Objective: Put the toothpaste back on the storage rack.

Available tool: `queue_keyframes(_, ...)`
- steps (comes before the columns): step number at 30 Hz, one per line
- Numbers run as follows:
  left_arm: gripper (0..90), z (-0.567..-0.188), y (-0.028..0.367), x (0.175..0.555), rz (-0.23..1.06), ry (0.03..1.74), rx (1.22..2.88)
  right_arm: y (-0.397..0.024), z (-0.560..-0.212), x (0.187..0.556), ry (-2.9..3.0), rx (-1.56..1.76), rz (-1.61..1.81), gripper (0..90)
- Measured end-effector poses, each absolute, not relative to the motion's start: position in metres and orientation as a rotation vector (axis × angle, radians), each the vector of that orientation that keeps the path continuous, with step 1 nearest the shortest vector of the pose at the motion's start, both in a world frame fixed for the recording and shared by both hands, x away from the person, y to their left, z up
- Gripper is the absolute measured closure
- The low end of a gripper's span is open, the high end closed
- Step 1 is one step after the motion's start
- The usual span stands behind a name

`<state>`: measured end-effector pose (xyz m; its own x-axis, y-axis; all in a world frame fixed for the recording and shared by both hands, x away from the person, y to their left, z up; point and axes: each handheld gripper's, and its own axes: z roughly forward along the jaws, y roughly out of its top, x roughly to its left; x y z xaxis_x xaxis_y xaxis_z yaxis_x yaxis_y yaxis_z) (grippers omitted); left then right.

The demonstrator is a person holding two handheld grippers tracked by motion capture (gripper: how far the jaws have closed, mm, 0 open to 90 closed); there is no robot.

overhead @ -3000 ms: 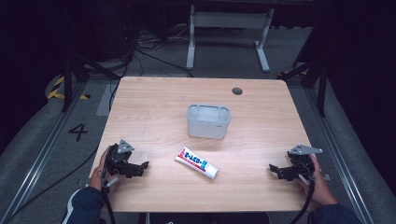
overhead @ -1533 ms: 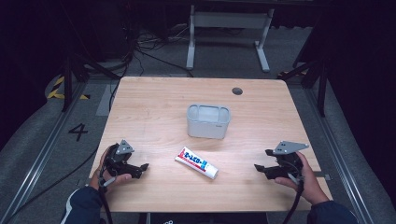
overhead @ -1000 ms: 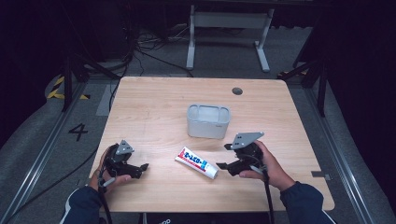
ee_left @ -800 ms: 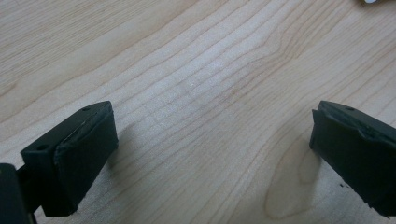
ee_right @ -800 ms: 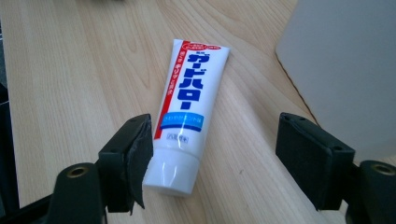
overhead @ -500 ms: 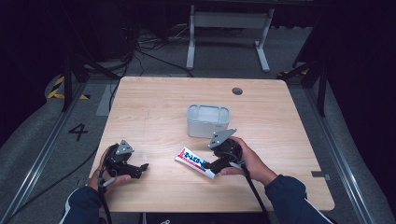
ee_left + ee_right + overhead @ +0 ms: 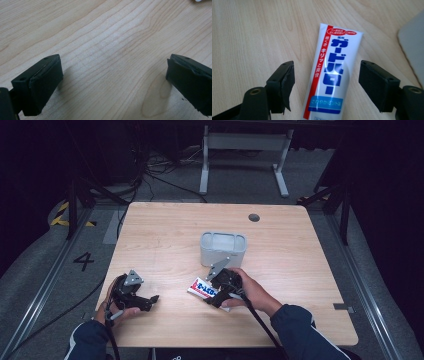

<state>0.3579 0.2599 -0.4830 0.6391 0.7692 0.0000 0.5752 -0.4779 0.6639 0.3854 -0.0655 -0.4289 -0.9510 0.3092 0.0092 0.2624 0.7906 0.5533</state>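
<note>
A white toothpaste tube with blue and red lettering lies flat on the wooden table, just in front of a grey rectangular container. My right gripper hangs over the tube's right part. In the right gripper view the tube lies lengthwise between the two black jaws, and the right gripper is open, its jaws standing clear of the tube on both sides. My left gripper rests near the table's front left, held in a hand. It is open over bare wood.
A small dark round hole sits near the table's far right edge. Beyond the table are a dark floor with cables and a grey metal stand. A corner of the grey container is at the right of the right gripper view.
My right gripper has travelled from the table's front right leftward to the tube, ending over it. The left gripper has stayed in place.
</note>
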Motion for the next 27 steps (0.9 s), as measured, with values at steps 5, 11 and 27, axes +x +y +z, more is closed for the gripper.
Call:
queue_keyframes(5, 1.3, -0.483, 0.26, 0.358, 0.396, 1.043, 2.222, -0.057, -0.436, 0.388, 2.923, 0.455, 0.818, 29.5)
queue_keyframes(11, 1.4, -0.483, 0.26, 0.358, 0.397, 1.041, 2.224, -0.049, -0.444, 0.393, 2.936, 0.462, 0.753, 28.3)
queue_keyframes(27, 1.4, -0.483, 0.26, 0.358, 0.404, 1.038, 2.225, -0.031, -0.452, 0.4, 2.948, 0.52, 0.642, 40.9)
